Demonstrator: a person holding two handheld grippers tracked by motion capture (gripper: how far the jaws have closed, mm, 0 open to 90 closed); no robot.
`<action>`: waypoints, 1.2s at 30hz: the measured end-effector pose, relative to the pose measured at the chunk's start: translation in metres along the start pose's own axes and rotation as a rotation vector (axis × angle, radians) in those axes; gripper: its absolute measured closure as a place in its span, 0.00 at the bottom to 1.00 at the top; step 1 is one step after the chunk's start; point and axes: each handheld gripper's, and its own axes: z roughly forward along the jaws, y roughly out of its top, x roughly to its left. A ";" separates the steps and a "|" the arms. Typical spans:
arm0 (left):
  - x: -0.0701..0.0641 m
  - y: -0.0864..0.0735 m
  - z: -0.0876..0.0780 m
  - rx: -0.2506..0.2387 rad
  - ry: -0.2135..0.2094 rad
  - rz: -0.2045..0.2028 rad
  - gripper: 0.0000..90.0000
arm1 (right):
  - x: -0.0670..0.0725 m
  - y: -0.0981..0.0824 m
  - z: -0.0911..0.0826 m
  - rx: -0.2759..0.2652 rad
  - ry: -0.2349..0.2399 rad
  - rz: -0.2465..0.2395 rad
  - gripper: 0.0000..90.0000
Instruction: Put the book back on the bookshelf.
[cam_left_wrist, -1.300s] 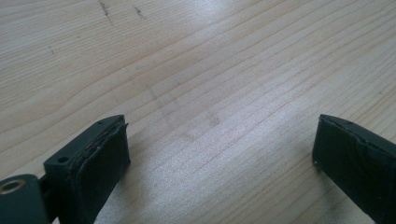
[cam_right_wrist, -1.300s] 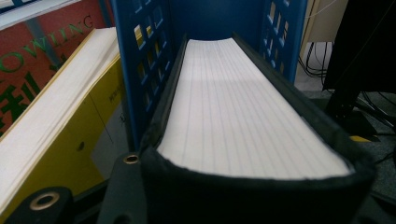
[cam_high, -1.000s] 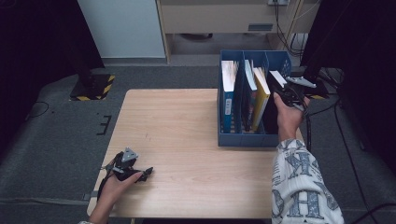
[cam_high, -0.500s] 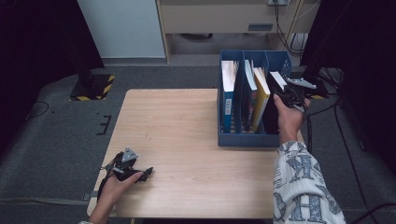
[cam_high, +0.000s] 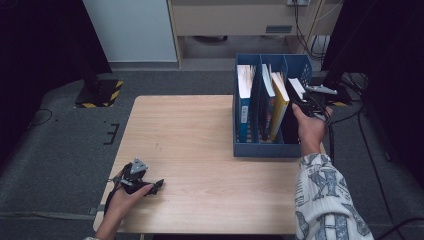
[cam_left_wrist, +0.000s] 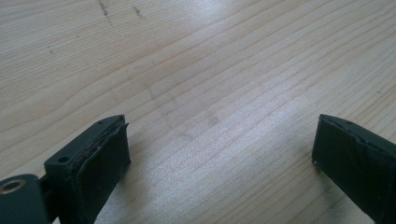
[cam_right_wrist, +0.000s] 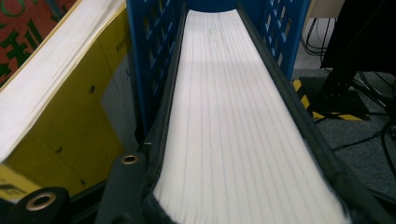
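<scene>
A blue file rack stands on the right half of the wooden table. In its rightmost slot is a black-covered book with white page edges, and my right gripper is shut on the book's upper end. In the right gripper view the jaws press both covers of this book, with the rack's divider on the left. My left gripper rests on the table's near left corner. Its jaws stand wide apart over bare wood, and nothing is between them.
Other books stand in the rack: a blue-spined one on the left and a yellow one beside the black book, also close at hand. Cables and a black stand lie on the floor right of the table.
</scene>
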 end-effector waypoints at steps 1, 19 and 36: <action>0.000 0.000 0.000 0.000 0.000 0.000 0.04 | 0.000 0.000 -0.001 0.005 0.000 -0.001 0.58; 0.000 0.000 0.000 0.001 0.000 0.000 0.04 | -0.001 -0.008 -0.012 0.060 -0.001 -0.001 0.57; 0.000 0.000 0.000 0.001 -0.001 0.000 0.04 | 0.004 -0.004 -0.016 0.073 0.012 -0.019 0.53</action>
